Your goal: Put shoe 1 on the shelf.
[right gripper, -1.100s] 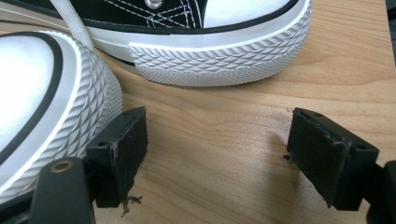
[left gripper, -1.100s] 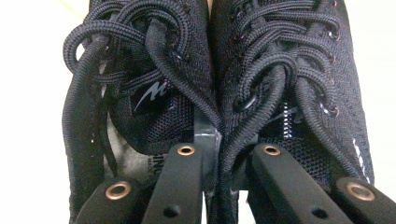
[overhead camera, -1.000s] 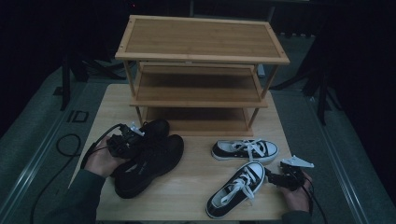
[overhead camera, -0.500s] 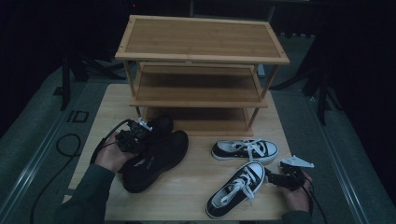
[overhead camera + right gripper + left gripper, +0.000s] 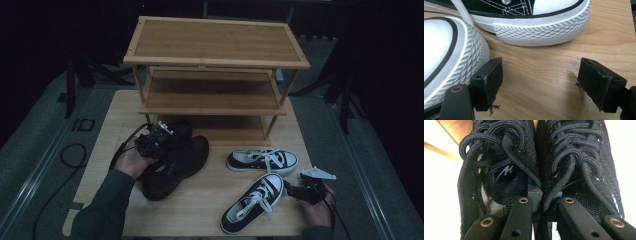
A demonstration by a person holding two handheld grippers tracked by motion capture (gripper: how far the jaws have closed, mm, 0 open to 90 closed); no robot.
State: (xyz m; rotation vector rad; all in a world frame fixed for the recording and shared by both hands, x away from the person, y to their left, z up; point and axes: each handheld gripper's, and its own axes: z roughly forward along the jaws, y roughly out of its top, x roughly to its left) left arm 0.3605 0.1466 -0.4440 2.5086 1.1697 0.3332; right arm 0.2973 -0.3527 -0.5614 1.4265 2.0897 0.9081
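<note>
A pair of black lace-up shoes (image 5: 180, 161) hangs side by side just in front of the wooden shoe rack (image 5: 215, 95). My left gripper (image 5: 159, 136) is shut on them. In the left gripper view its jaws (image 5: 544, 202) reach into the two openings and pinch the shoes' (image 5: 506, 172) inner walls together. Two black-and-white sneakers lie on the table, one farther back (image 5: 262, 161) and one nearer (image 5: 252, 202). My right gripper (image 5: 295, 190) rests open on the table beside the nearer sneaker's toe. In the right gripper view (image 5: 540, 82) bare wood lies between its jaws, and that white toe cap (image 5: 449, 50) sits against the left one.
The rack has three bare bamboo shelves and stands at the back of the light wooden table (image 5: 200, 200). The farther sneaker's toe (image 5: 536, 25) lies just ahead of my right jaws. Cables trail off the table's left side, and dark floor surrounds it.
My left hand has carried the black shoes to the right and slightly toward the rack. The right gripper and both sneakers have stayed where they were.
</note>
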